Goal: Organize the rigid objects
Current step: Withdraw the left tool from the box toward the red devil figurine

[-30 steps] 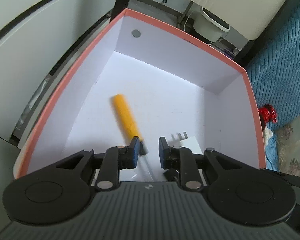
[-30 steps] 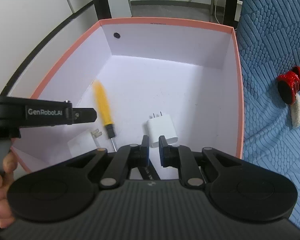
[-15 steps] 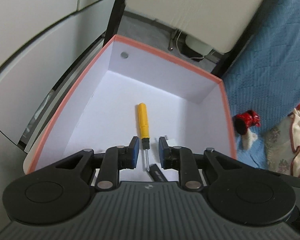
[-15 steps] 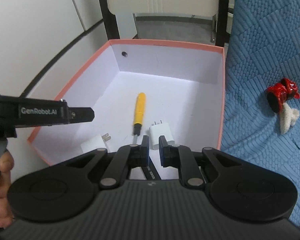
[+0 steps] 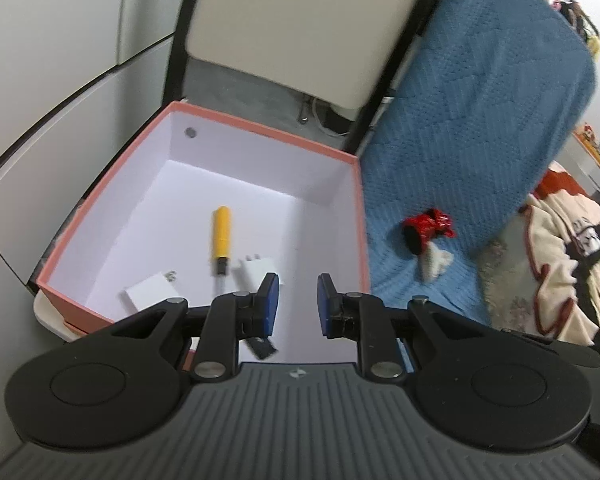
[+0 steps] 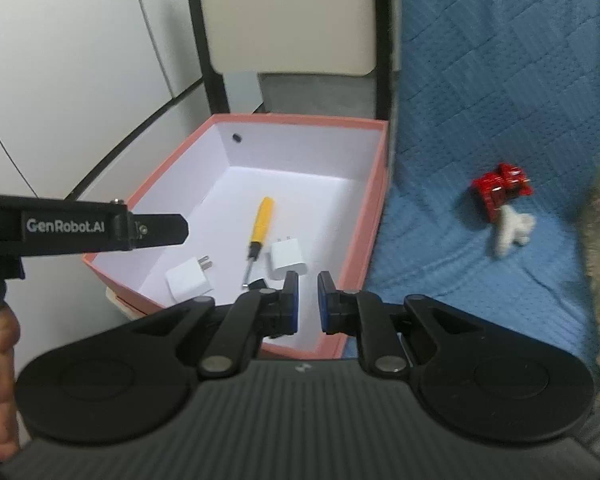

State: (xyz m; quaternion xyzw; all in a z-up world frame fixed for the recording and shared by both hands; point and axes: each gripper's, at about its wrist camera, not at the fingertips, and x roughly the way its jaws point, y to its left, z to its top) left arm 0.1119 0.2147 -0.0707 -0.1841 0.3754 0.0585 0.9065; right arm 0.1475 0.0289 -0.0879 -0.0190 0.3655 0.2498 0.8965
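Observation:
A pink box (image 5: 260,130) with a white inside holds a yellow-handled screwdriver (image 5: 221,236), two white plug chargers (image 5: 150,292) (image 5: 258,272) and a small black item (image 5: 264,346). The same box (image 6: 300,120), screwdriver (image 6: 260,220) and chargers (image 6: 189,278) (image 6: 287,260) show in the right wrist view. My left gripper (image 5: 298,306) is open and empty above the box's near edge. My right gripper (image 6: 308,302) hangs empty with its jaws a small gap apart over the box's near right corner. A red toy (image 6: 500,190) and a white toy (image 6: 512,228) lie on the blue blanket.
The blue quilted blanket (image 5: 480,120) covers the surface right of the box. A patterned blanket (image 5: 568,240) lies further right. A black-framed chair (image 5: 300,20) stands behind the box, and white cabinet panels (image 6: 60,60) are on the left.
Both grippers have pulled back and up from the box. The screwdriver, blurred in motion a second ago, now lies still inside. The left jaws have spread wider.

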